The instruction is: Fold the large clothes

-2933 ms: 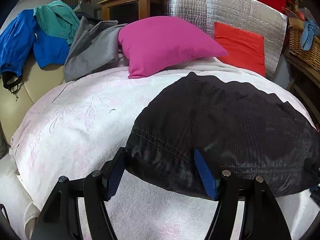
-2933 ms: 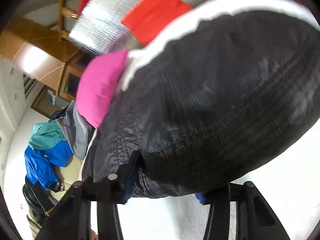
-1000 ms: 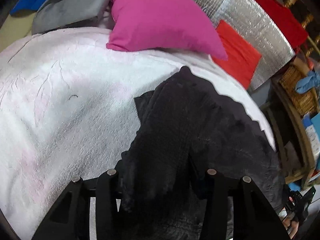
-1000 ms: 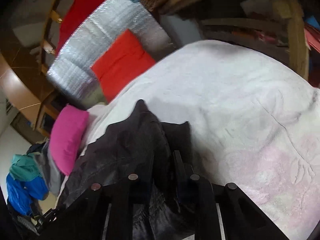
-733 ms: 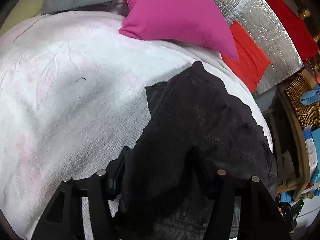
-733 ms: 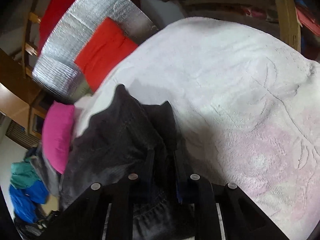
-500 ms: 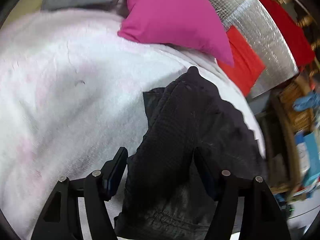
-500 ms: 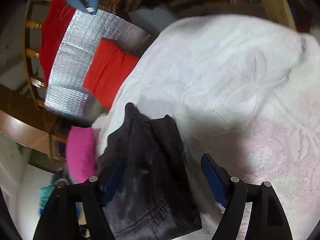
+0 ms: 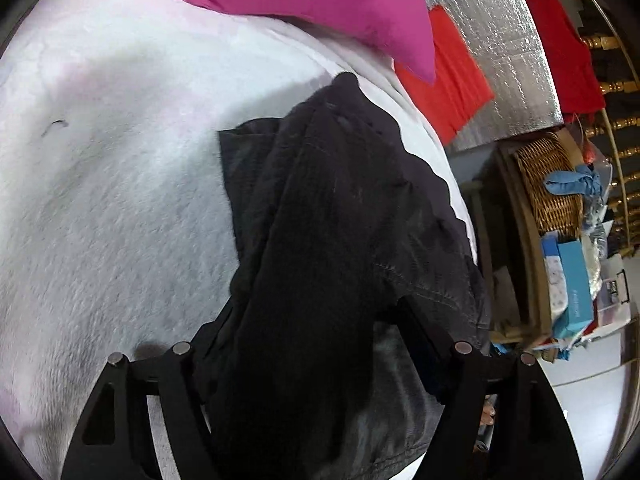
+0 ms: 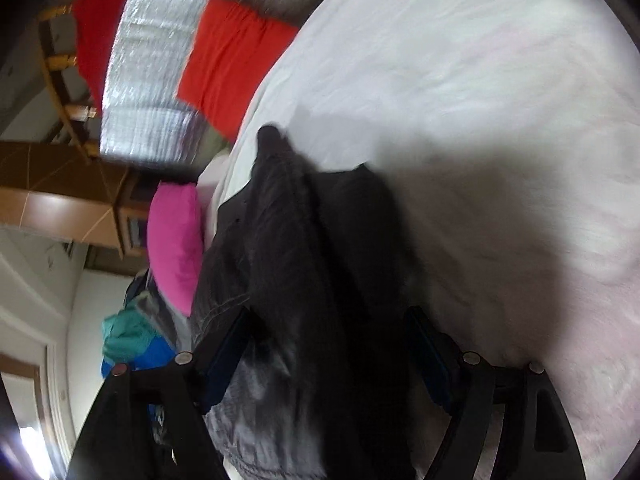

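Observation:
A black garment lies bunched in a long fold on the white blanket of a bed. My left gripper stands over its near end, jaws wide and still opening; loose cloth lies between them and hides the left finger. In the right wrist view the same black garment runs away from my right gripper. Its jaws are also wide and opening, and the blue pads stand clear of the fabric between them. The white blanket fills the right side of that view.
A pink pillow, a red cushion and a silver foil panel stand at the bed's far end. A wicker basket and blue boxes sit right of the bed. Blue and teal clothes are piled beyond the pillow.
The right gripper, shut on a fold of the black garment a second ago, has let go and spread wide. The left jaws widened too. Both grippers tipped down toward the garment.

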Motion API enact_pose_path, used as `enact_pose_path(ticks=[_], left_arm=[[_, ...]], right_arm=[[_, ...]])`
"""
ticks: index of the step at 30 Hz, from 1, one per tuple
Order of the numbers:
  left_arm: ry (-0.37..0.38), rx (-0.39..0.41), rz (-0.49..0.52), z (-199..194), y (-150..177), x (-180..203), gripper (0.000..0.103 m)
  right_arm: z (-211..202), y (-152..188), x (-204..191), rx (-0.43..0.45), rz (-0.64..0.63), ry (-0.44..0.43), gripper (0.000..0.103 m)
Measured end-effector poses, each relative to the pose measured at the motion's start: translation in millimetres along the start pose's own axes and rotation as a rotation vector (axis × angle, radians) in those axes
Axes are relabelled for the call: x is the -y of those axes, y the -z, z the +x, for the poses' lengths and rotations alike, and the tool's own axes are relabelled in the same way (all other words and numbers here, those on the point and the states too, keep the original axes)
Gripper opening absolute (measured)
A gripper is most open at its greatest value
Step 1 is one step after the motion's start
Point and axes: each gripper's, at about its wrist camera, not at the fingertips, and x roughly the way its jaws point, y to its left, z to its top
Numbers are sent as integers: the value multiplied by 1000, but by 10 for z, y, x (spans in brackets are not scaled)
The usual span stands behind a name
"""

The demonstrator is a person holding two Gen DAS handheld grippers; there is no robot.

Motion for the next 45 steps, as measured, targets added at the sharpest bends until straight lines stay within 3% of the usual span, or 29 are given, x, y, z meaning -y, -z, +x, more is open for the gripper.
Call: enact_pose_path(ticks=[4, 11, 13, 14, 15, 16, 18, 21, 28, 35, 39, 44, 45], left_arm=[[-47, -22, 61, 106, -14, 158, 81], [-76, -11, 107, 245, -23, 387, 86], [-78, 2, 125, 254, -15, 447, 86], [-89, 11, 124, 257, -11, 466, 86], [-97, 19, 121, 227, 12, 451, 84], [-107, 31, 118, 222, 10, 457, 81], [-134, 63, 117, 186, 7, 463, 58], [-113, 113, 148, 61, -1, 525, 38], [-36, 215, 246, -224, 61, 852, 29], [28, 261, 324, -448, 169, 1036, 26], [-20, 235, 321, -385, 180, 892, 26], [-191, 95, 198, -53, 60, 428, 27], [-196, 78, 178, -10, 54, 375, 30]], right_arm=[[188, -27, -135, -31, -48, 5, 83], [313, 5, -292, 2, -79, 31, 86], [319, 27, -338, 19, -86, 70, 81], [315, 43, -379, 26, -105, 98, 69], [325, 53, -413, 26, -118, 109, 56], [326, 70, -463, 34, -138, 128, 53], [303, 117, -598, 59, -191, 182, 42], [238, 181, -767, 106, -248, 214, 33], [-86, 318, -1199, 247, -344, 131, 27], [-346, 411, -1305, 306, -382, 91, 26], [-354, 411, -1206, 291, -371, 121, 26], [-174, 293, -712, 172, -249, 215, 26], [-152, 276, -627, 153, -223, 214, 26]])
